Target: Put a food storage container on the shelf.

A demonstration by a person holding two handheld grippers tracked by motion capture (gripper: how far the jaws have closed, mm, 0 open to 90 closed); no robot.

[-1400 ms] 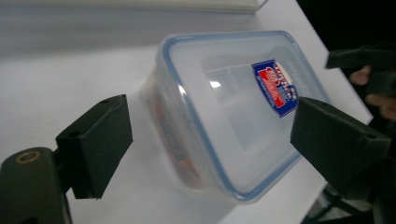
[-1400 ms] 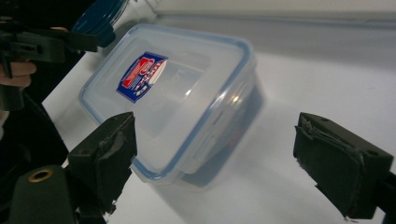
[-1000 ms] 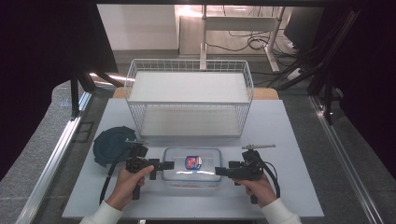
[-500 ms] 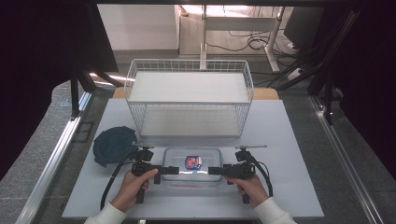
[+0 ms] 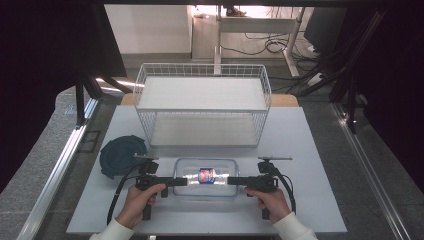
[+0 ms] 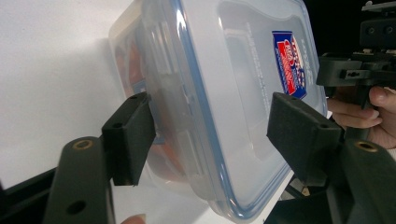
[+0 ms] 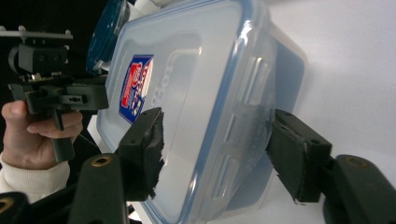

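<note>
A clear plastic food container [image 5: 205, 177] with a blue-gasketed snap lid lies flat on the white table [image 5: 310, 150], directly between the two tongs. The left gripper [image 5: 181, 182] comes at its left short end and the right gripper [image 5: 231, 181] at its right short end, both held level and pointing toward each other.

In the left gripper view the jaws straddle the container's [image 6: 224, 93] end. One pad sits against the side wall below the lid rim, while the other, above the lid, stands a little off the plastic. The jaws have just been closing, with the container between them, but are not yet clamped. In the right gripper view the container's [image 7: 196, 93] end likewise sits between the jaws. The lid-side pad lies on or just at the lid and the other is close beside the latch flap; whether both press cannot be told. These jaws too have just been closing.

Behind the tongs, a white wire shelf basket [image 5: 202, 107] stands well apart from the container's far edge, with a bare strip of table between. A dark blue round lid [image 5: 121, 156] lies just beyond and to the outside of the left gripper, near its cable. Outside the right gripper the table runs bare to its edge. On the near side, a narrow band of table holds the person's two hands.
</note>
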